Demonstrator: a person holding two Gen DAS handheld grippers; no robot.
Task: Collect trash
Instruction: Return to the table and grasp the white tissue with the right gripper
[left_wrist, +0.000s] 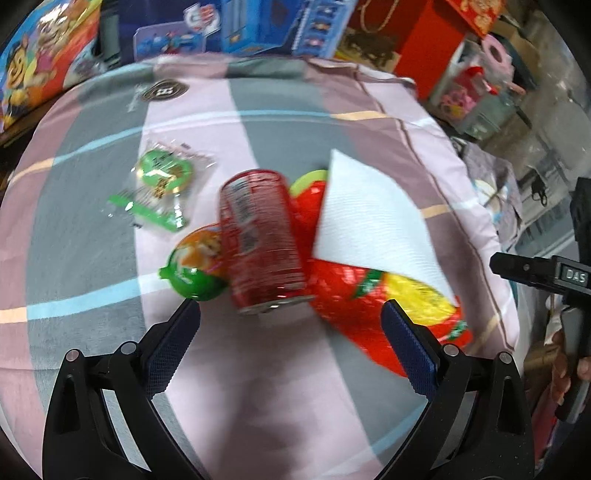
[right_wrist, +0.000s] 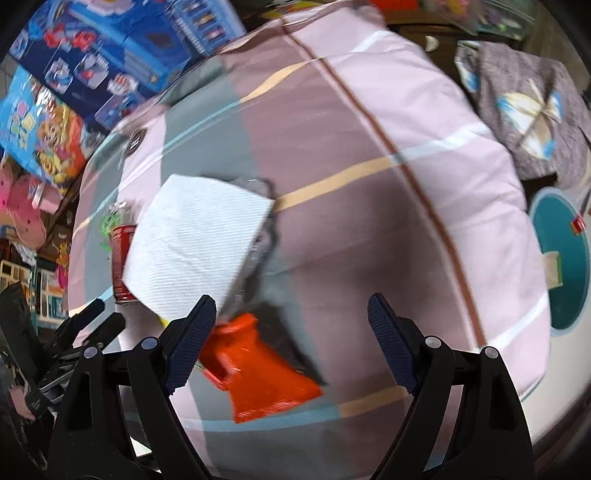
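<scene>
A red drink can (left_wrist: 260, 240) lies on its side on the striped cloth (left_wrist: 236, 406). Beside it are a green round container (left_wrist: 195, 264), a red snack bag (left_wrist: 369, 295) and a white paper napkin (left_wrist: 369, 218) draped over the bag. A clear wrapper with green print (left_wrist: 160, 184) lies to the left. My left gripper (left_wrist: 291, 308) hangs open just short of the can's end, nothing between its fingers. My right gripper (right_wrist: 291, 304) is open and empty above the red snack bag (right_wrist: 255, 365); the napkin (right_wrist: 195, 247) and can (right_wrist: 122, 258) lie to its left.
Colourful toy boxes (left_wrist: 240, 26) and a red box (left_wrist: 432, 40) stand behind the table. A teal round bin (right_wrist: 565, 266) stands past the cloth's right edge. The other gripper's black body (left_wrist: 543, 273) shows at the right of the left wrist view.
</scene>
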